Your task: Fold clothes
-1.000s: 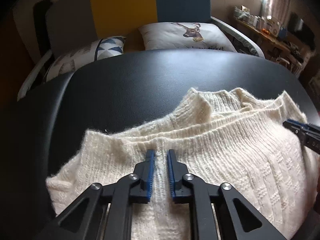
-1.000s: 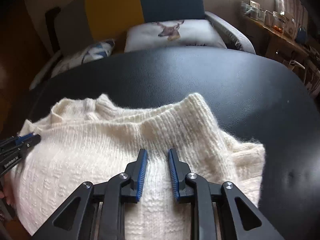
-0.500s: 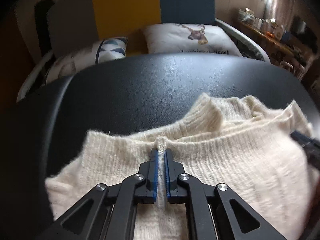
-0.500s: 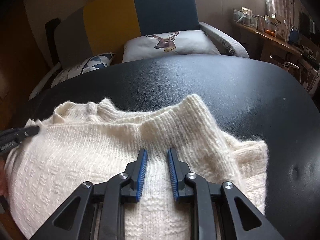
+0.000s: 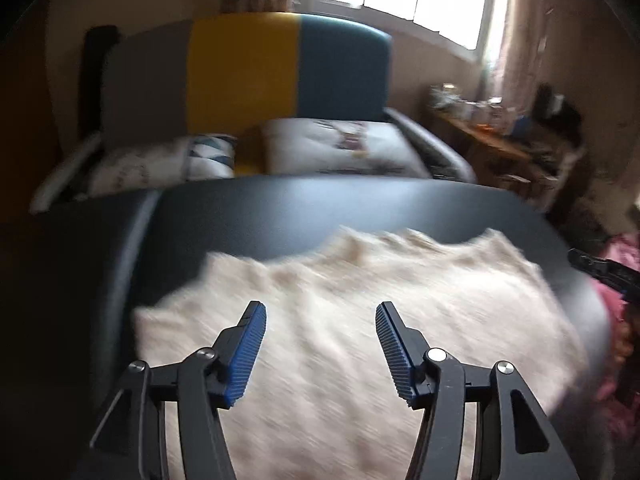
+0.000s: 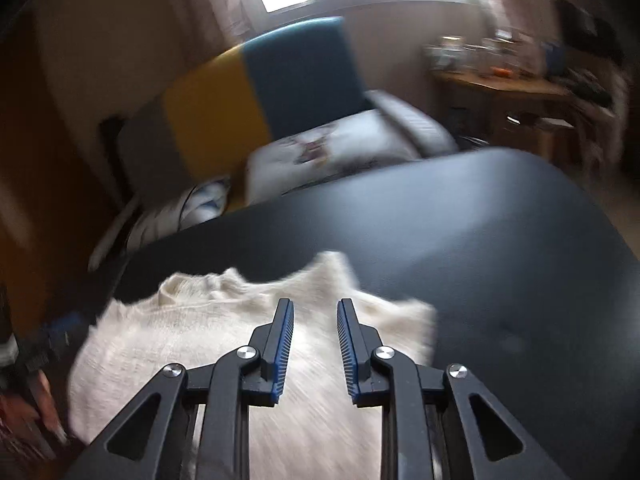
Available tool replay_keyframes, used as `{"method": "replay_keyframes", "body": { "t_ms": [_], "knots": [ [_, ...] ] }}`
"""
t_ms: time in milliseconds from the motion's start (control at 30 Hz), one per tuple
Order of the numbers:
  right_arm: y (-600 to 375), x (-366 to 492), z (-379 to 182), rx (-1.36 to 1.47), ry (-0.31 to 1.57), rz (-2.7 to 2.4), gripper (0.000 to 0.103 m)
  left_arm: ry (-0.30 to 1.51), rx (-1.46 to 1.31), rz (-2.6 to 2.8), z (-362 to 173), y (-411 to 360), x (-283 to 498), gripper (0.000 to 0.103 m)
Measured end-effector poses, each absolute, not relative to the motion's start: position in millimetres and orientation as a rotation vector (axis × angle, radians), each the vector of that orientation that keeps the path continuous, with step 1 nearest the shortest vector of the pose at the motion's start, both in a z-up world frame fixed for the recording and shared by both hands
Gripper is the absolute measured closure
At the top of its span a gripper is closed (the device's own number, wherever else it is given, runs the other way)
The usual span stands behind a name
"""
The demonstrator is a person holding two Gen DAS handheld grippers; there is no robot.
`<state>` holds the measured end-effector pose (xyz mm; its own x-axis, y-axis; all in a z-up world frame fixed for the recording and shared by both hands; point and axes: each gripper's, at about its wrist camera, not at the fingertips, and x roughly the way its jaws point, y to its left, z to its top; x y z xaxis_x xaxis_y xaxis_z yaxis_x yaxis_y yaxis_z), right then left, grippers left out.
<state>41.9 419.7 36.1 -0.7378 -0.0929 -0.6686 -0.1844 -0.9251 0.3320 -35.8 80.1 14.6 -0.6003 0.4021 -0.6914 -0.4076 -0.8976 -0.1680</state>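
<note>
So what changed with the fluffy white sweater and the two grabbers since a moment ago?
The left gripper pinched a fold of the cream sweater half a second ago; its jaws have just been opening and now stand wide with nothing between them. Both views now tilt up and blur. The right gripper stays narrowly open and empty. The sweater still lies on the black table.

Two black hand-held grippers with blue ribbed pads

On the left gripper (image 5: 320,316) and the right gripper (image 6: 315,312), black linkage arms are joined by round silver screws; triangular cut-outs are seen in the outer arms.
</note>
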Motion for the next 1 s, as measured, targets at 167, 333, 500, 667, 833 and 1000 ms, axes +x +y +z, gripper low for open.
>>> {"method": "replay_keyframes", "body": {
  "t_ms": [167, 333, 500, 667, 833, 1000],
  "knots": [
    [442, 111, 13, -1.361, 0.584, 2.821, 0.081, 0.217, -1.046, 2.262, 5, 166, -5, 0.044],
    [445, 154, -15, -1.433, 0.550, 2.841, 0.083, 0.366, -1.046, 2.131, -1, 257, 3, 0.044],
    [468, 150, -27, -1.391, 0.754, 2.879, 0.093, 0.411, -1.080, 2.079, -5, 320, -10, 0.044],
    [496, 114, -47, -1.505, 1.101, 2.861, 0.095, 0.462, -1.104, 2.080, -11, 350, -25, 0.044],
    [492, 84, -69, -1.745, 1.328, 2.851, 0.095, 0.469, -1.148, 2.059, -24, 361, -32, 0.044],
    [484, 72, -81, -1.998, 1.399, 2.829, 0.095, 0.631, -1.098, 2.051, -39, 379, -20, 0.039]
  ]
}}
